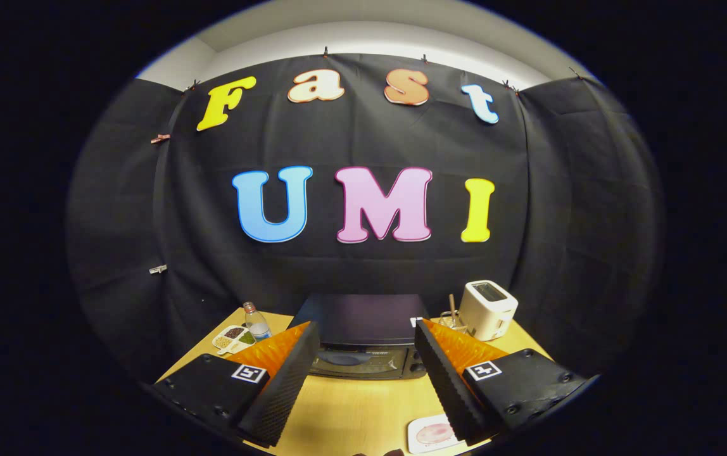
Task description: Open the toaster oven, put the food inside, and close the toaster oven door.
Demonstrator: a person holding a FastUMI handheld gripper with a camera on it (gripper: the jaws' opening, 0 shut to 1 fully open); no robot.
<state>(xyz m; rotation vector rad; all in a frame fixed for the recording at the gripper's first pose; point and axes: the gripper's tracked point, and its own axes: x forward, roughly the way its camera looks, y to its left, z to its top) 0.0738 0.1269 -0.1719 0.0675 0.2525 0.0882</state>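
While my claw (363, 373) hangs wide open and empty above the pale wooden surface (351, 411), the black boxy toaster oven (363, 332) sits just ahead between my fingers, its door apparently shut. A white square plate with pinkish food (433, 434) lies near my right finger. A white pop-up toaster (487, 309) stands beyond, a clear plastic bottle (256, 322) and a divided snack tray (232, 337) opposite. I judge opening comes first: I must reach the door's handle, which I cannot make out.
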